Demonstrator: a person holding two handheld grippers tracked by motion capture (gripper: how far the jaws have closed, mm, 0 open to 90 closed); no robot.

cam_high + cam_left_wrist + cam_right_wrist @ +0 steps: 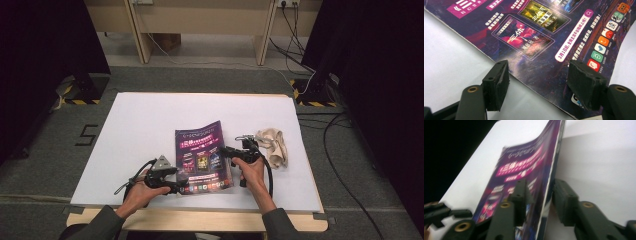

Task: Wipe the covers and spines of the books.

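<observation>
Purple magazine (202, 155) on the white surface (140, 130): right tool (539, 195) clamped on its lifted edge, left tool (537, 82) spread apart over its lower corner.

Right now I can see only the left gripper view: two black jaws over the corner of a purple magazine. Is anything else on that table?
Observer: Yes. In the high view a beige cloth bundle lies just right of the magazine.
Visitor: And where is the other gripper?
Observer: The right gripper is at the magazine's right edge, and that edge sits between its jaws.
Visitor: Is the magazine lying flat there?
Observer: No. In the right gripper view that side curves up off the white table. I cannot tell whether the pads are actually pressing on it.
</observation>
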